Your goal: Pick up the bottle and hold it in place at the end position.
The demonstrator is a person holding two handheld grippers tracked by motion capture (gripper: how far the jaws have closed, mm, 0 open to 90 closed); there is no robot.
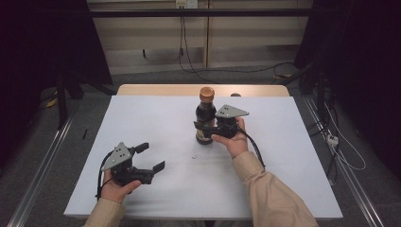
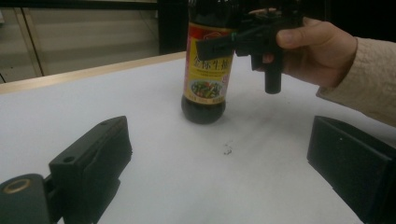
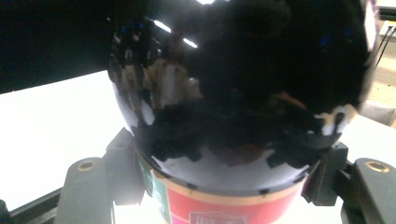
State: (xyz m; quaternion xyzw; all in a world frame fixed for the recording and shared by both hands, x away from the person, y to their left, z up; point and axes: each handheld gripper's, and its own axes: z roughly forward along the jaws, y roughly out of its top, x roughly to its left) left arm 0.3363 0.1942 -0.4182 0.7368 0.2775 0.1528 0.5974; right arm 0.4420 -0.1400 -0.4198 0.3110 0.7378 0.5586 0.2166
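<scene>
A white sheet (image 1: 156, 123) covers most of a light wooden table (image 1: 165, 90), whose far edge shows bare. Grey floor (image 1: 90, 113) surrounds it, with metal rails (image 1: 40, 163) running along both sides. Behind stands a pale panelled wall (image 1: 151, 38) with a socket (image 1: 186, 4) near the top and black cables (image 1: 184, 56) hanging down and trailing across the floor. Dark curtains (image 1: 38, 47) close in left and right

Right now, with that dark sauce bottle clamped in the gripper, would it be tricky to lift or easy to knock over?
The bottle stands tall on a narrow base, so a push up high would probably tip it. It looks full of dark liquid, so likely heavy. Its glossy surface may be slippery, though the right gripper grips around the label.
</scene>
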